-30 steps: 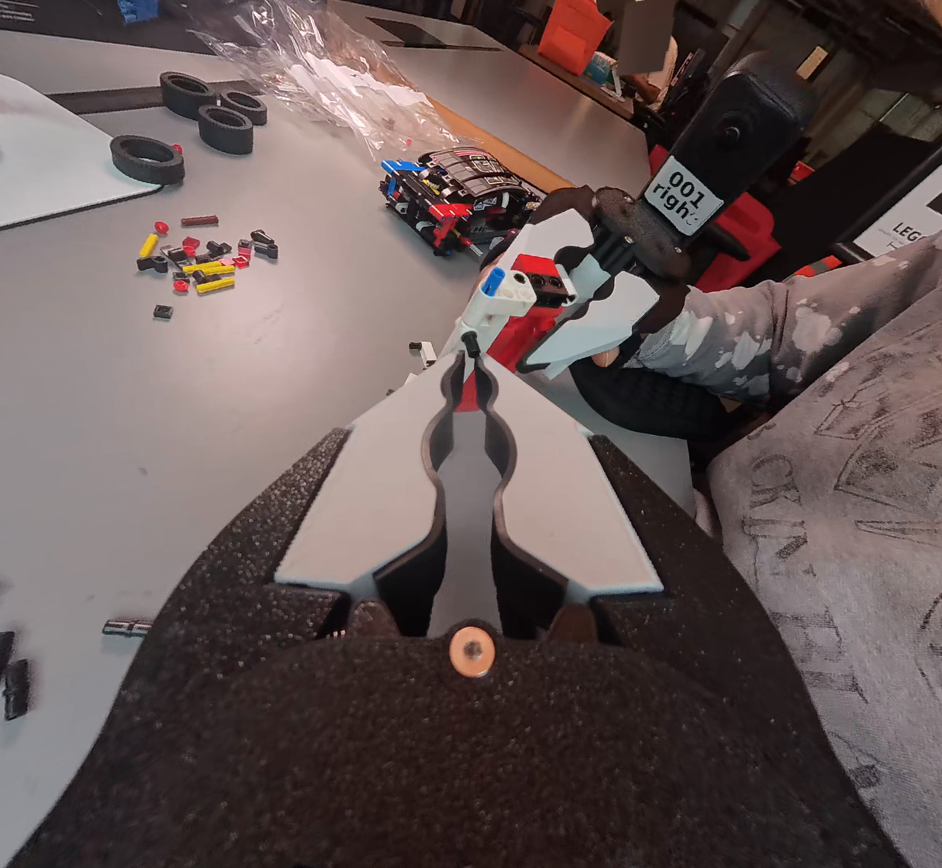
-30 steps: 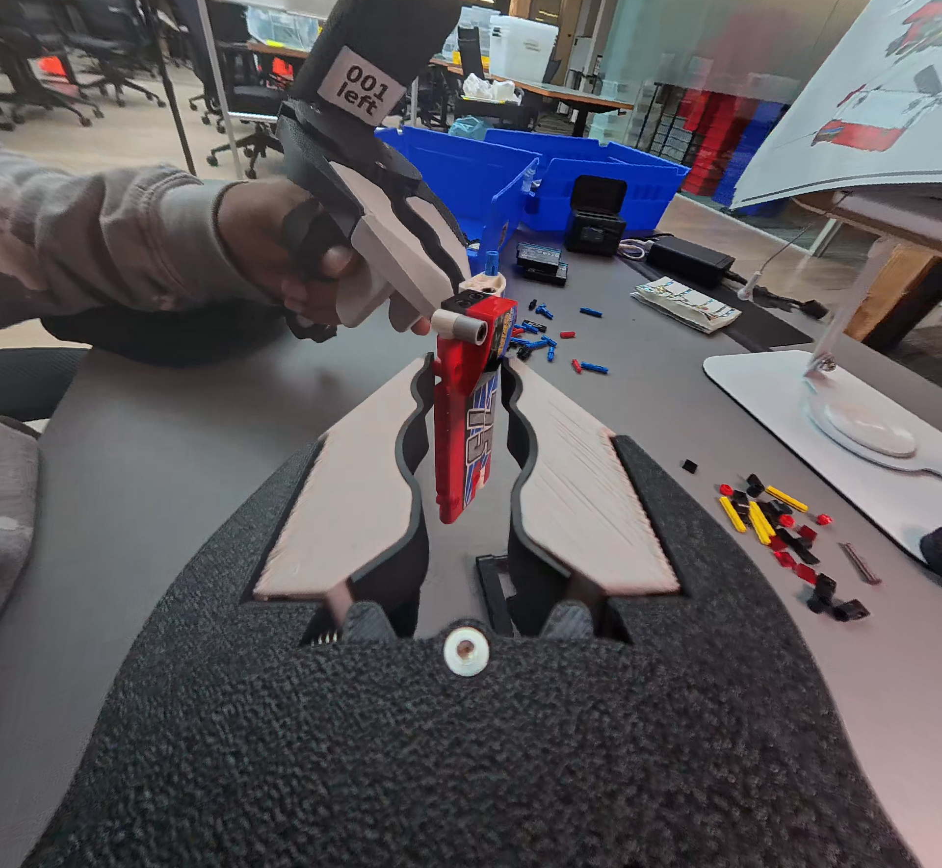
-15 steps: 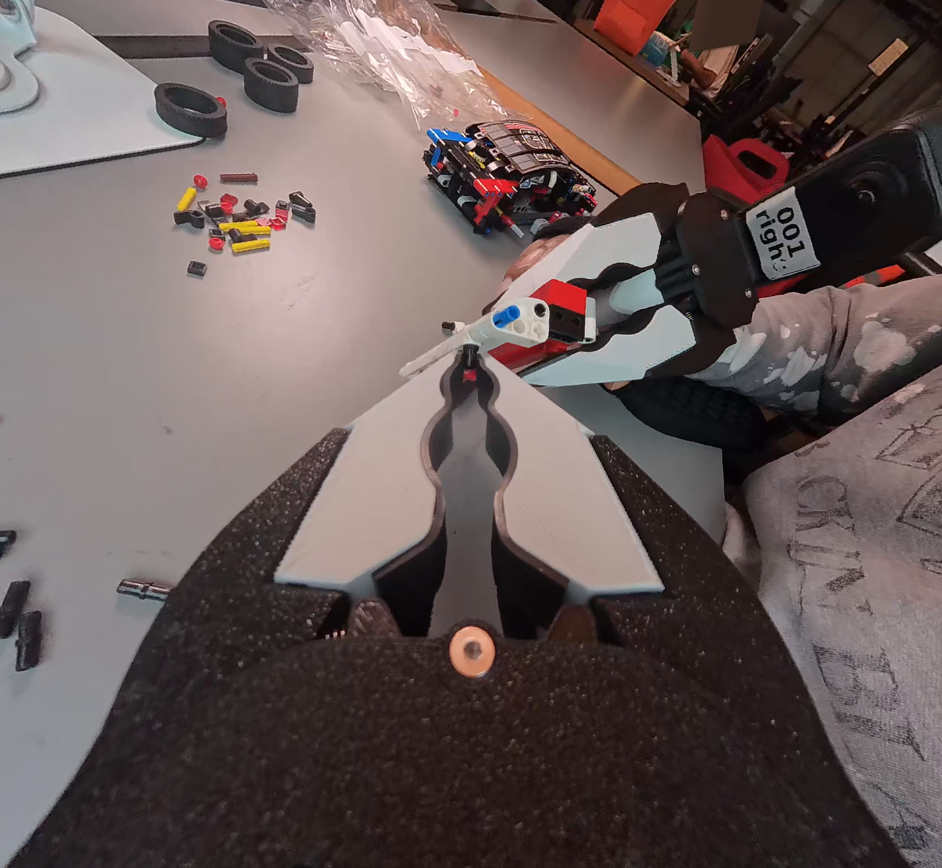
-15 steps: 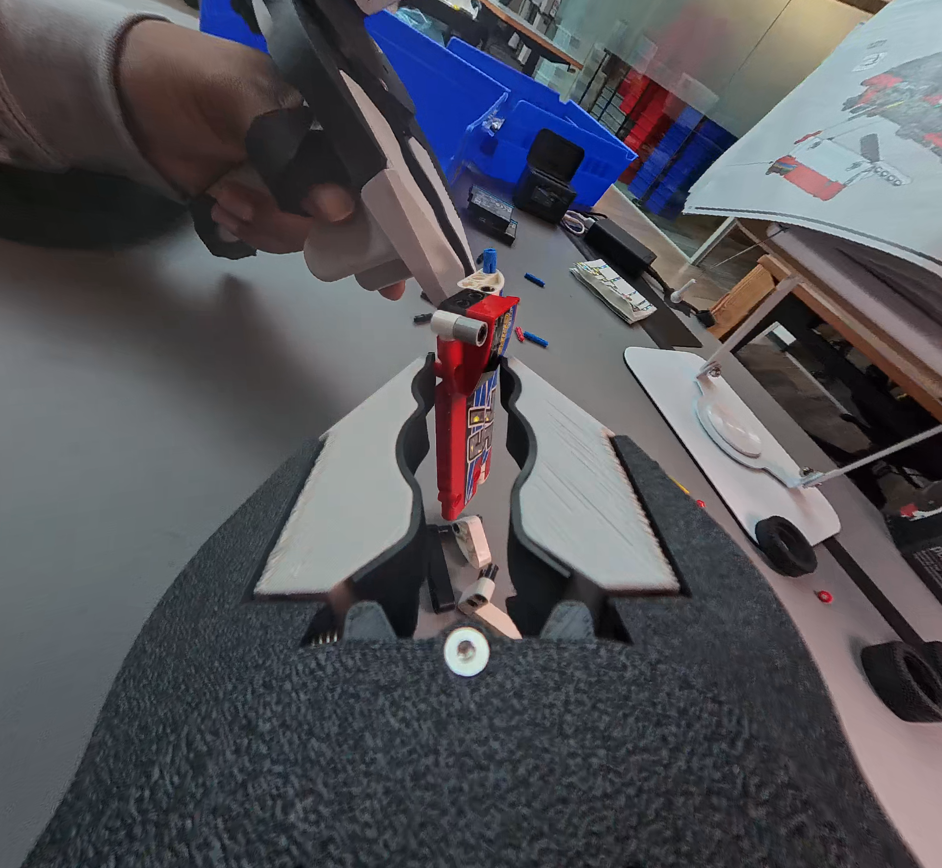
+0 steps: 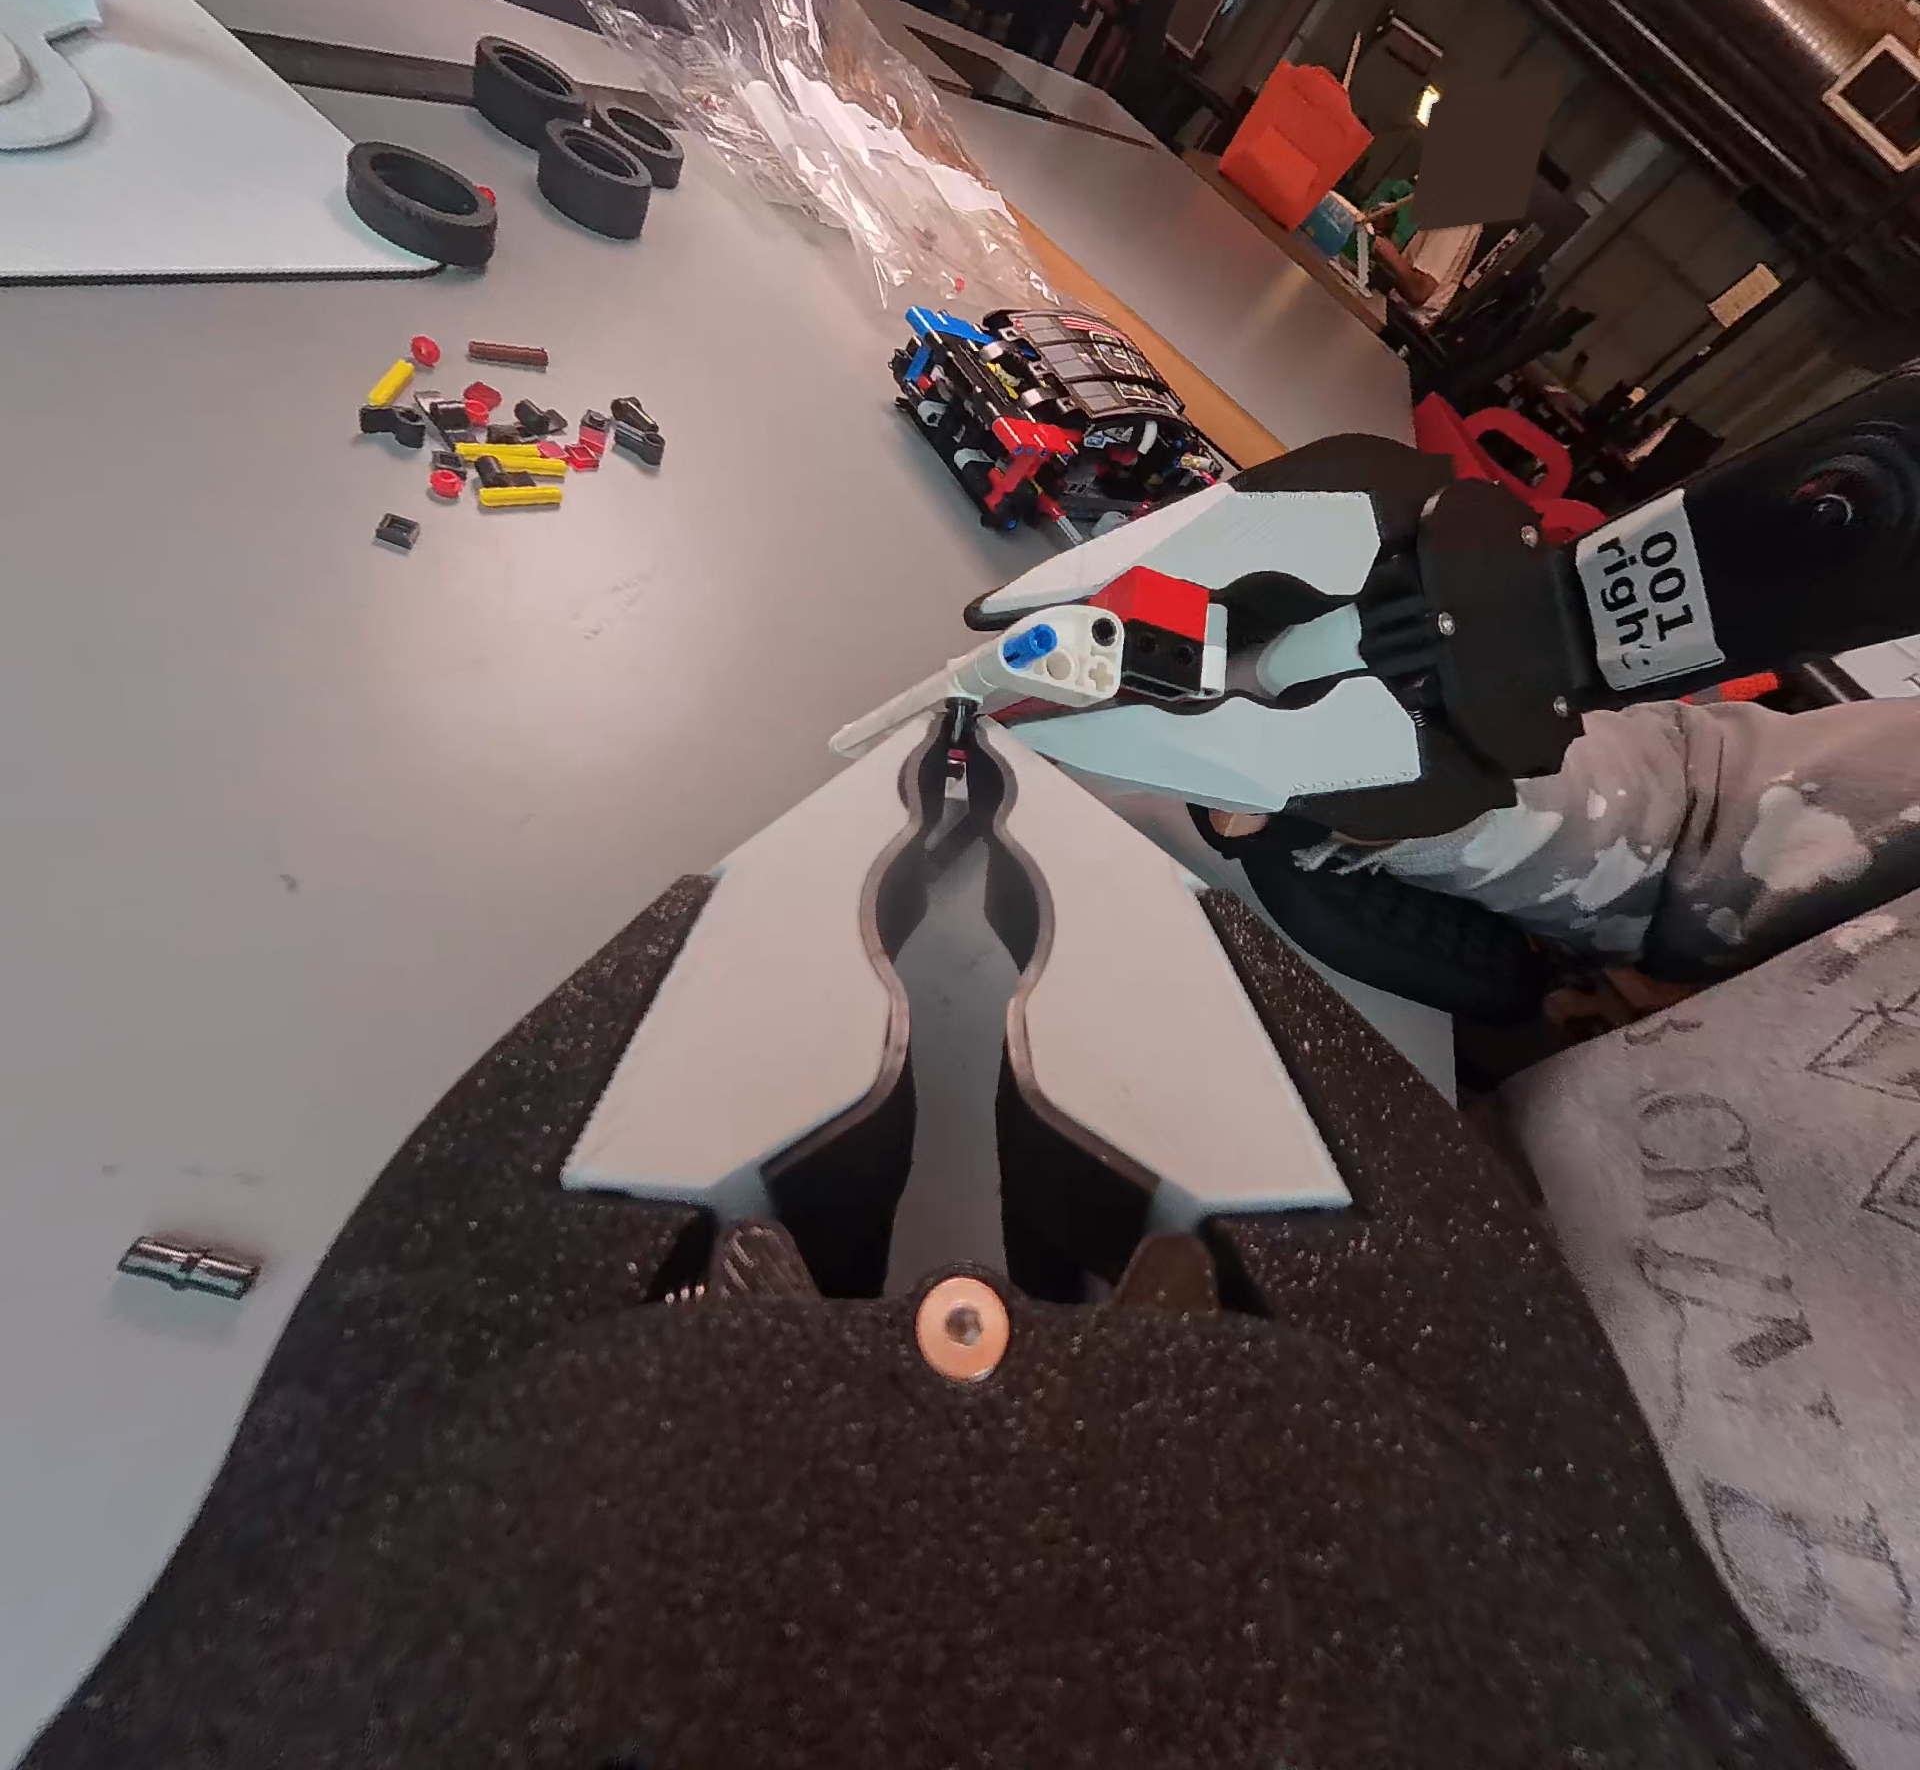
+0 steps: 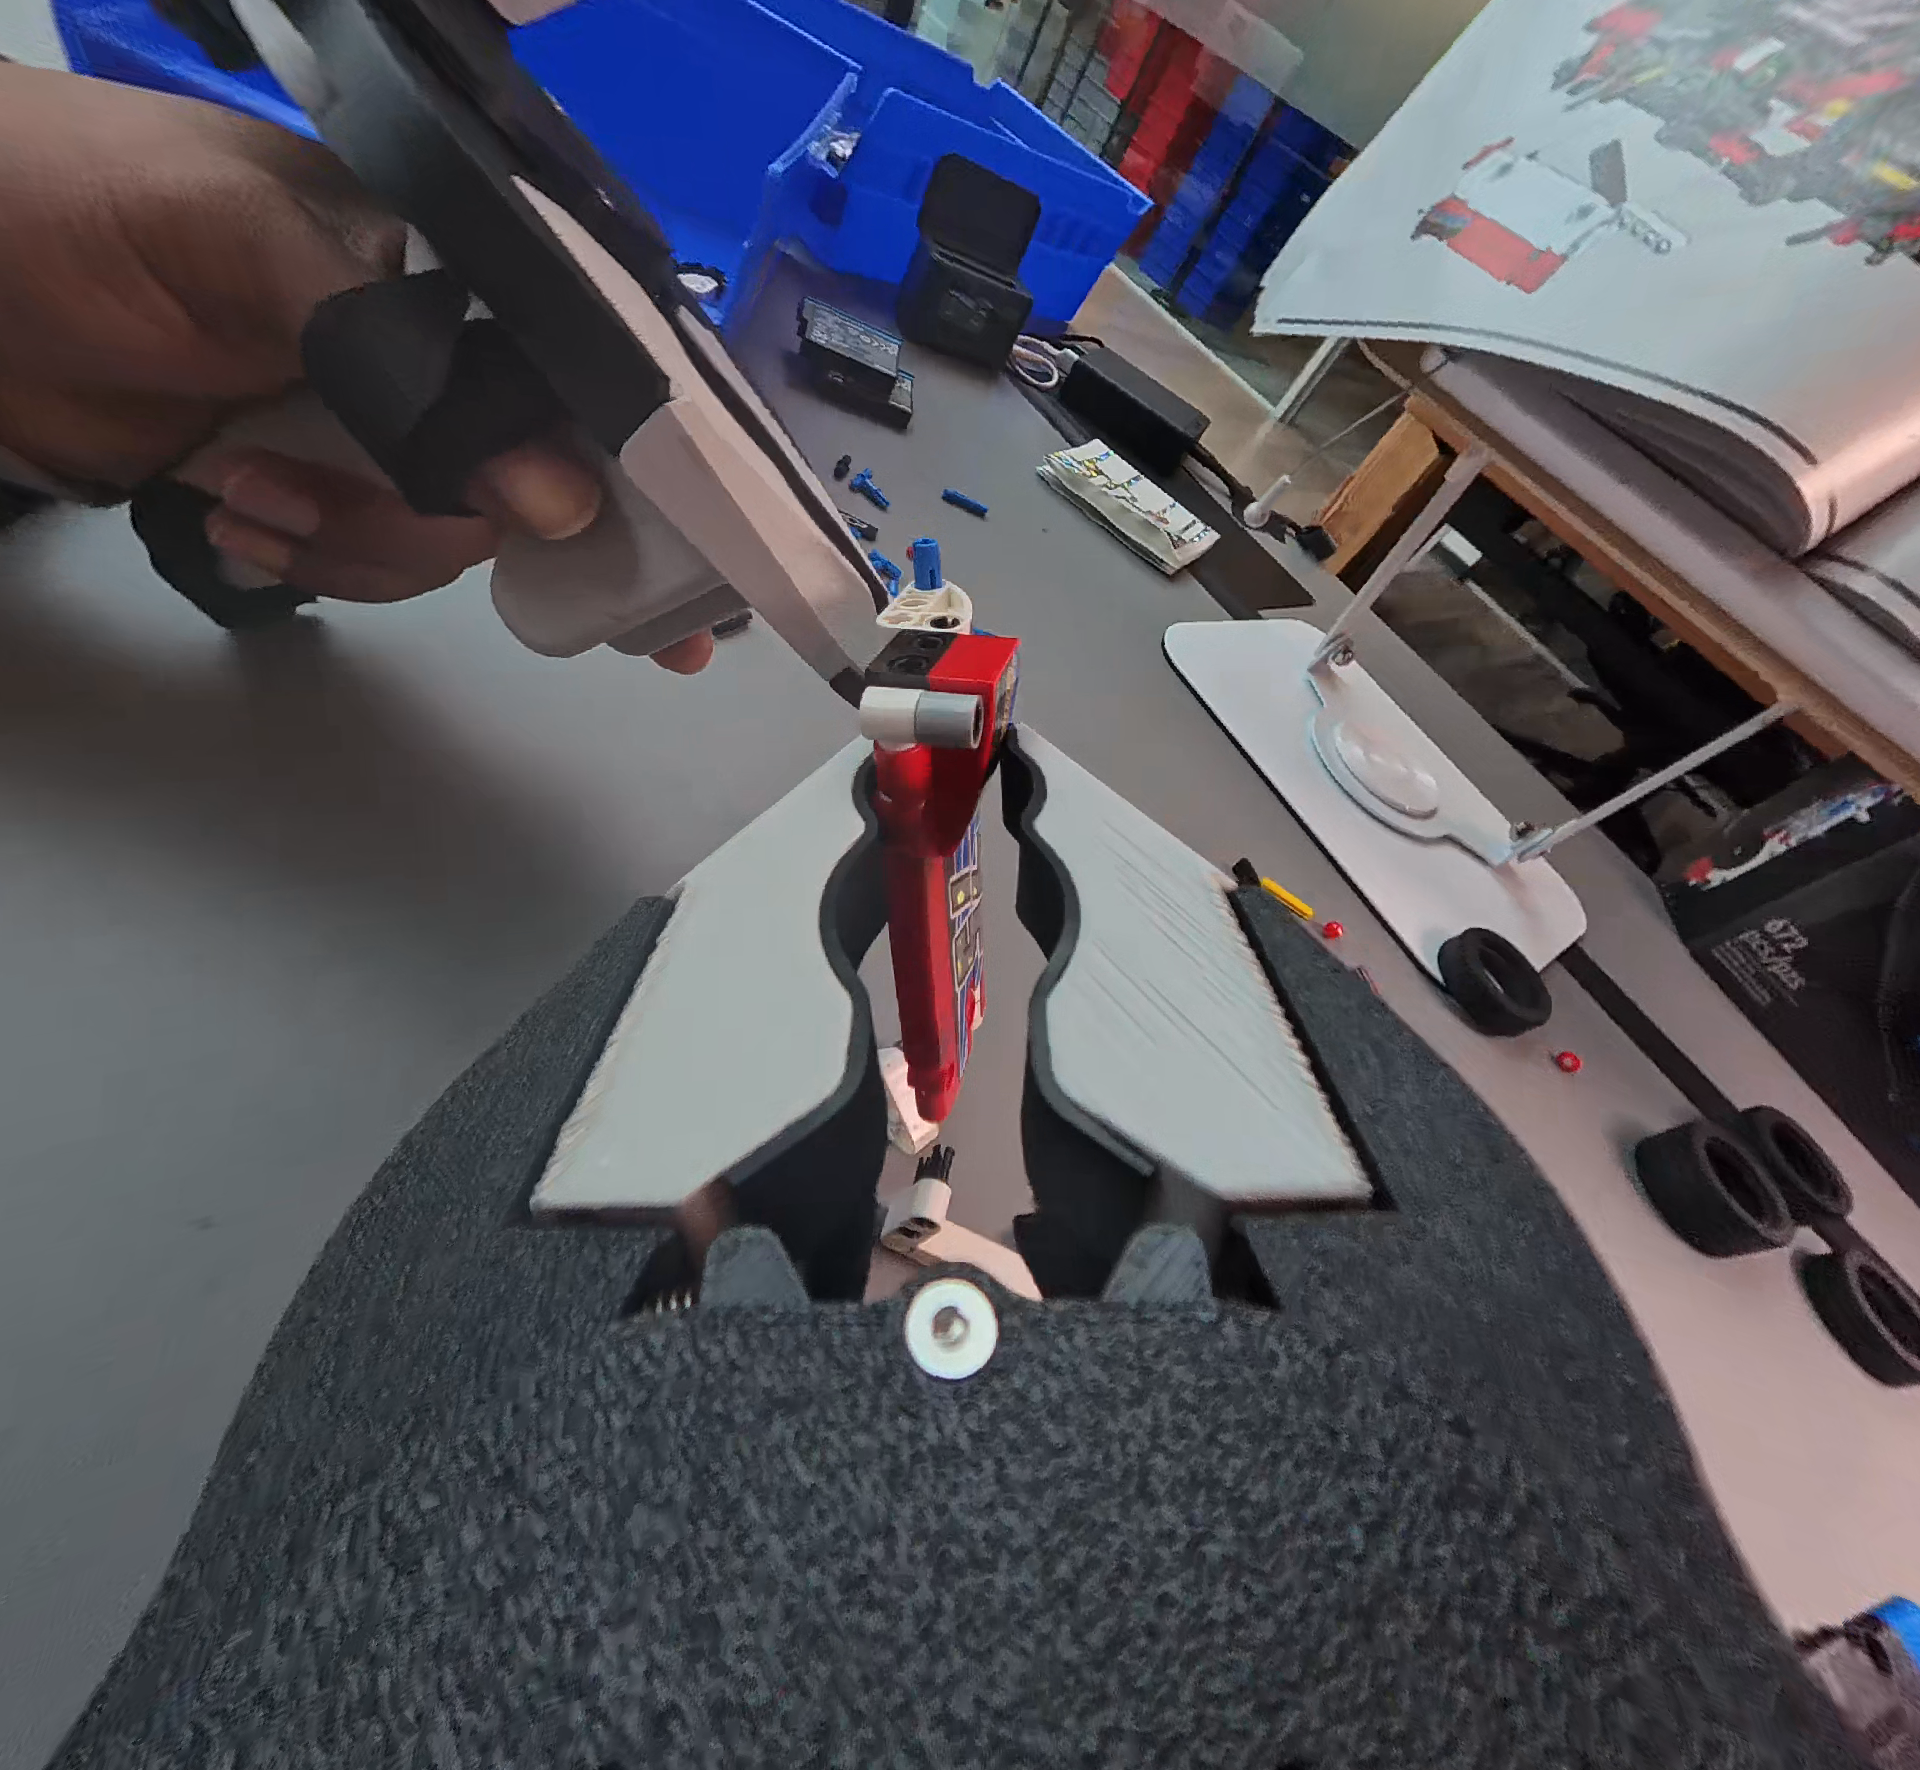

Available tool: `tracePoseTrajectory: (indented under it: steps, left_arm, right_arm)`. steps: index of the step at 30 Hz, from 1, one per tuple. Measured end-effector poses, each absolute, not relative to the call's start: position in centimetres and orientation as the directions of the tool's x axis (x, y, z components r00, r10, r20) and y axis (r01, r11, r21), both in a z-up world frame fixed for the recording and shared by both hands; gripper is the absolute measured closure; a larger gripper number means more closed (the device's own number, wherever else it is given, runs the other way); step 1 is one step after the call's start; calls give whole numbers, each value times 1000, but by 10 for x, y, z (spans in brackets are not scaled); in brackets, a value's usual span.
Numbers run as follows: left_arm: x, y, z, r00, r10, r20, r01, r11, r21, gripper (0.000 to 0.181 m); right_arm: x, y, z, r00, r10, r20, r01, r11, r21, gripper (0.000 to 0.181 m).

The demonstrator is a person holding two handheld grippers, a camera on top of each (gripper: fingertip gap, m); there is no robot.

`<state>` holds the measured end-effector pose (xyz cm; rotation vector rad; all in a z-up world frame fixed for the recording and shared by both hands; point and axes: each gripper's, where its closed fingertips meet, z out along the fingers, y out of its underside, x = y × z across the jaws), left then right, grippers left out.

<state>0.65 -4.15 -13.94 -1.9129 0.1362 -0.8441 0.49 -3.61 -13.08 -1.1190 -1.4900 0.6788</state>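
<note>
At frame centre, the right gripper point(image 6: 935, 764) pinches a red brick assembly point(image 6: 940, 879), now tipped lower over the grey table point(image 5: 260, 733) than a second ago, while the left gripper point(image 5: 958, 756), pressed onto a small black pin point(image 5: 954, 733), meets its white end.

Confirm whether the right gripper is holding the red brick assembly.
Yes: the right gripper is shut on the red brick assembly, which stands clamped between its fingers.

Left wrist view: loose parts point(image 5: 499, 432) left of car chassis point(image 5: 1049, 416); tyres point(image 5: 540, 141) behind parts; bags point(image 5: 821, 110) behind chassis; pin point(image 5: 187, 1268) near left.
</note>
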Motion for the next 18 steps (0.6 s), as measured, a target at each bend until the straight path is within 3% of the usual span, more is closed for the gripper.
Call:
tracePoseTrajectory:
  steps: [15,18]
  left_arm:
    - [-4,-17,-135,869,-335,363,211,-411,-887,180]
    - [15,-19,-140,852,-381,360,181,-430,-884,181]
  right_arm:
    - [-5,-1,-125,213,925,315,297,246,-923,167]
    - [5,45,-114,391,877,278,282,173,-944,167]
